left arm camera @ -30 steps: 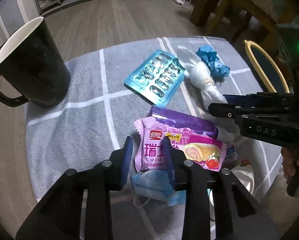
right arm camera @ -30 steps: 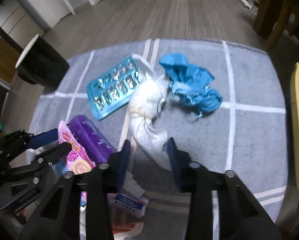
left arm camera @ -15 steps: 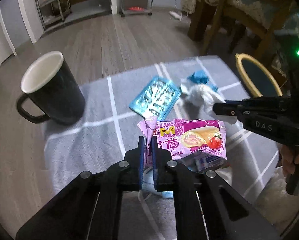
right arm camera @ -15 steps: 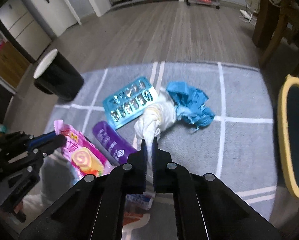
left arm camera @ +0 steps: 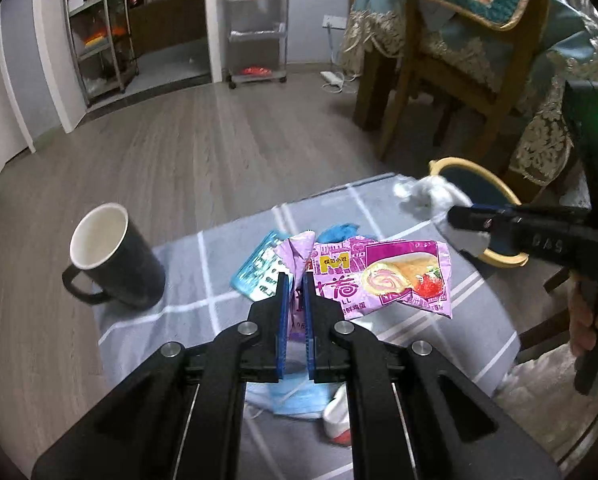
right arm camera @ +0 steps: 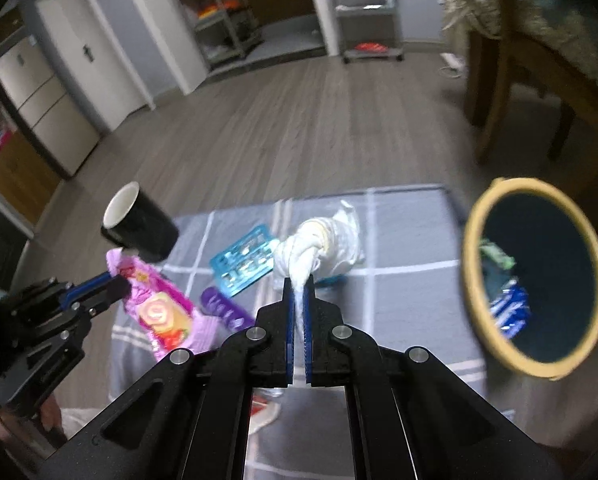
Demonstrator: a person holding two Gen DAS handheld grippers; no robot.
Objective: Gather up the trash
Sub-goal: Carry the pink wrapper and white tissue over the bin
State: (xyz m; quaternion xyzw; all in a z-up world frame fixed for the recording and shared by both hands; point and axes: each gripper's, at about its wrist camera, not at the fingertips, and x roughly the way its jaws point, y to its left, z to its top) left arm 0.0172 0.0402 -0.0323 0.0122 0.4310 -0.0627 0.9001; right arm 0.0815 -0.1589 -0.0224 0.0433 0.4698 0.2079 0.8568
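My left gripper [left arm camera: 295, 280] is shut on a pink snack wrapper [left arm camera: 383, 276] and holds it above the grey checked mat [left arm camera: 187, 304]; the wrapper also shows in the right wrist view [right arm camera: 159, 312]. My right gripper [right arm camera: 297, 284] is shut on a knotted white bag [right arm camera: 319, 244] and holds it in the air; the bag also shows in the left wrist view [left arm camera: 427, 196]. A yellow-rimmed trash bin [right arm camera: 535, 276] with trash inside stands to the right. On the mat lie a teal blister tray [right arm camera: 243, 260], a purple packet [right arm camera: 227, 308] and a blue glove [left arm camera: 339, 232].
A black mug [left arm camera: 111, 256] stands on the mat's left side. A blue face mask [left arm camera: 295, 396] and a small white item [left arm camera: 337, 412] lie near me on the mat. A wooden chair and cloth-covered table [left arm camera: 499, 40] stand behind the bin. Shelving units stand far back.
Both grippers have risen further with their loads. The right gripper has carried the white bag to the right, closer to the bin, which now shows its inside.
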